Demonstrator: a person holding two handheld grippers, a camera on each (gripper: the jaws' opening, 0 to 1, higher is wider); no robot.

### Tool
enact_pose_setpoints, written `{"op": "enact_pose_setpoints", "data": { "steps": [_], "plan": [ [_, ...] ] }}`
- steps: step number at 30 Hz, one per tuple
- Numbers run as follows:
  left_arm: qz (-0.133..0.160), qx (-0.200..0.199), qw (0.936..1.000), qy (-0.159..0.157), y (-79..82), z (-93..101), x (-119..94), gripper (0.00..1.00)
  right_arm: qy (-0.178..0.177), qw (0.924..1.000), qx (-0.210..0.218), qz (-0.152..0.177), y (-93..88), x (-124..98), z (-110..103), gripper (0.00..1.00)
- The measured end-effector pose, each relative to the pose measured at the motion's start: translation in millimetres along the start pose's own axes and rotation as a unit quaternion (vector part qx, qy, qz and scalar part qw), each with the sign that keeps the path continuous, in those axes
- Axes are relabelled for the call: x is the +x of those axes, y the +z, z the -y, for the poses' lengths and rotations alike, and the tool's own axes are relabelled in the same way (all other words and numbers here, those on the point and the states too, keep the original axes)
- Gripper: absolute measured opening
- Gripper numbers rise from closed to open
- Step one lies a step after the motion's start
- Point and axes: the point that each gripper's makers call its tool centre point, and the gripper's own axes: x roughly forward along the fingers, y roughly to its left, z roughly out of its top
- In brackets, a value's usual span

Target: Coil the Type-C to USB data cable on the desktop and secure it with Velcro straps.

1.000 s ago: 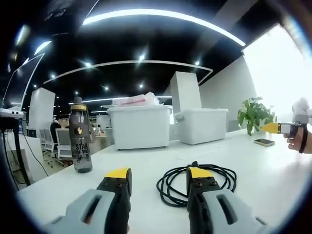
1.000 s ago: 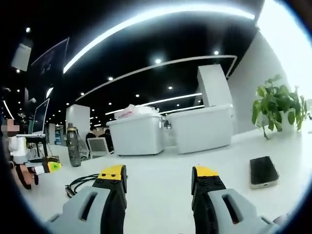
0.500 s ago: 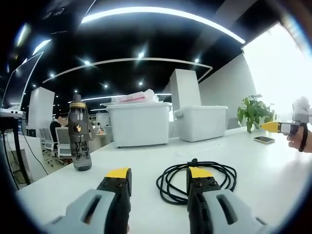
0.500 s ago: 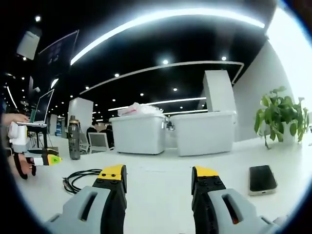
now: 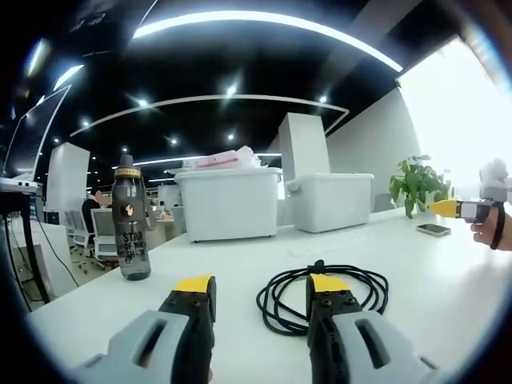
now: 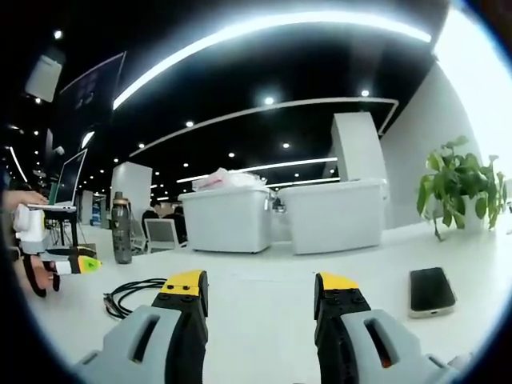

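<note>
A black data cable (image 5: 288, 298) lies coiled in loose loops on the white desk (image 5: 240, 264), just ahead of my left gripper (image 5: 260, 286) and partly behind its right jaw. That gripper is open and holds nothing. In the right gripper view the same cable (image 6: 128, 293) lies at the left, past the left jaw. My right gripper (image 6: 260, 282) is open too, over bare desk. The left gripper (image 6: 76, 265) shows at the far left of the right gripper view, held by a hand. The right gripper's yellow tip (image 5: 448, 210) shows at the right edge of the left gripper view.
A dark water bottle (image 5: 131, 228) stands on the desk at the left. Two white plastic bins (image 5: 228, 204) (image 5: 330, 204) stand at the back. A phone (image 6: 430, 290) lies flat at the right, near a potted plant (image 6: 460, 180). A laptop (image 6: 66, 182) stands at the far left.
Both views tilted a little between one second ago and half a second ago as the hands shifted. Since then nothing has visibly moved; cable and jaws stand as before.
</note>
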Motion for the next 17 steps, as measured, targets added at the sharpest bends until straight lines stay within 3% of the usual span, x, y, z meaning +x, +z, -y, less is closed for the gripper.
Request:
{"op": "enact_pose_setpoints", "data": {
  "steps": [17],
  "plan": [
    [-0.003,-0.001,1.0000,-0.001,-1.7,0.4,-0.1,0.47,-0.002,1.0000,0.007,-0.003,-1.1,1.4,2.5,0.52]
  ]
}}
